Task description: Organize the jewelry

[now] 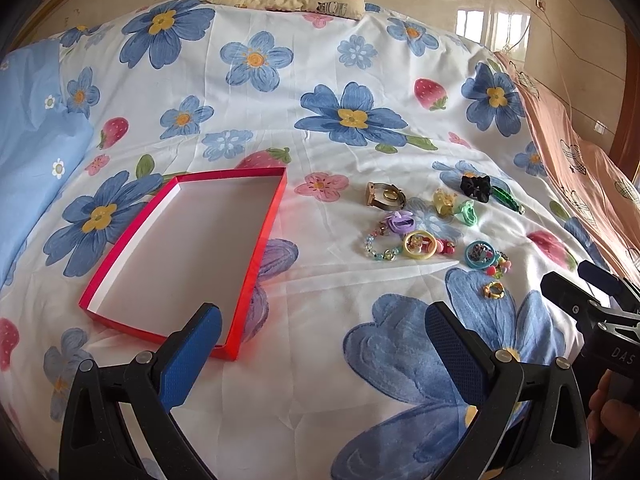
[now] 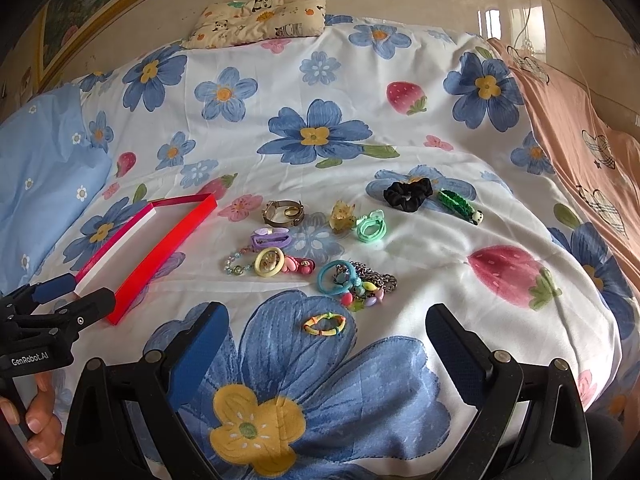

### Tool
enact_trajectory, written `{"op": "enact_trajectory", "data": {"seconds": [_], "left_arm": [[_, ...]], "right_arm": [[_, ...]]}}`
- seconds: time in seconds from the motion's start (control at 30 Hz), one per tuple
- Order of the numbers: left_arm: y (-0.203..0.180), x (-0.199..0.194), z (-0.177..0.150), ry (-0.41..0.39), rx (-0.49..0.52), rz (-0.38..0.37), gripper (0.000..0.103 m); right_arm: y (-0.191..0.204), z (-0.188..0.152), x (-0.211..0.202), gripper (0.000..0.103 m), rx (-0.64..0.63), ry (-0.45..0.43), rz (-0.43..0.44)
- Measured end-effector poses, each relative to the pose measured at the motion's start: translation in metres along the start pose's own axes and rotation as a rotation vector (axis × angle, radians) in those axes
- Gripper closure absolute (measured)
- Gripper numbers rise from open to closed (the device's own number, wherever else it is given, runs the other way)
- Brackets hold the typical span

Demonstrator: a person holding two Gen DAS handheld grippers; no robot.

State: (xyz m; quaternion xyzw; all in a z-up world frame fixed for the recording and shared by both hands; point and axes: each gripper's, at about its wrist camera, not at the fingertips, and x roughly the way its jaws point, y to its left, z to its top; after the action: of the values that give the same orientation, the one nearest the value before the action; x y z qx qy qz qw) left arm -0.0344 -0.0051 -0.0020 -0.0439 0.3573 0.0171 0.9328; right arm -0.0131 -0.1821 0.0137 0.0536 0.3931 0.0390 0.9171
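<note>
Striped elastic band (image 2: 324, 325), shallow rectangular red tray (image 1: 256, 256)

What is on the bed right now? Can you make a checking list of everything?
Surface: flowered bedsheet, lightly wrinkled.
Job's things: red tray, nothing in it; watch, black scrunchie, green clip, mint hair tie, yellow ring toy, teal hair tie, small striped band, all loose on the sheet right of the tray.
Clutter: panda pillow, pink blanket.
Grippers: left gripper and right gripper both open, holding nothing.
Cables: nothing seen.
Surroundings: tiled wall behind.
</note>
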Motion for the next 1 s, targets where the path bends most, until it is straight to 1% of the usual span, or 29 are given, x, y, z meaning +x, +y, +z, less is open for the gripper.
{"op": "enact_trajectory", "data": {"seconds": [0.53,0.77,1.0], "left_arm": [[-0.004,-0.001,0.000,-0.005,0.012,0.004,0.001],[-0.005,0.003,0.004,0.013,0.010,-0.001,0.001],[-0.002,0.019,0.013,0.046,-0.003,-0.017,0.001]], "right_arm": [[0.000,-0.001,0.000,0.003,0.008,-0.003,0.010],[0.002,-0.001,0.001,0.003,0.011,0.001,0.019],[-0.003,0.003,0.009,0.003,0.038,0.022,0.042]]}}
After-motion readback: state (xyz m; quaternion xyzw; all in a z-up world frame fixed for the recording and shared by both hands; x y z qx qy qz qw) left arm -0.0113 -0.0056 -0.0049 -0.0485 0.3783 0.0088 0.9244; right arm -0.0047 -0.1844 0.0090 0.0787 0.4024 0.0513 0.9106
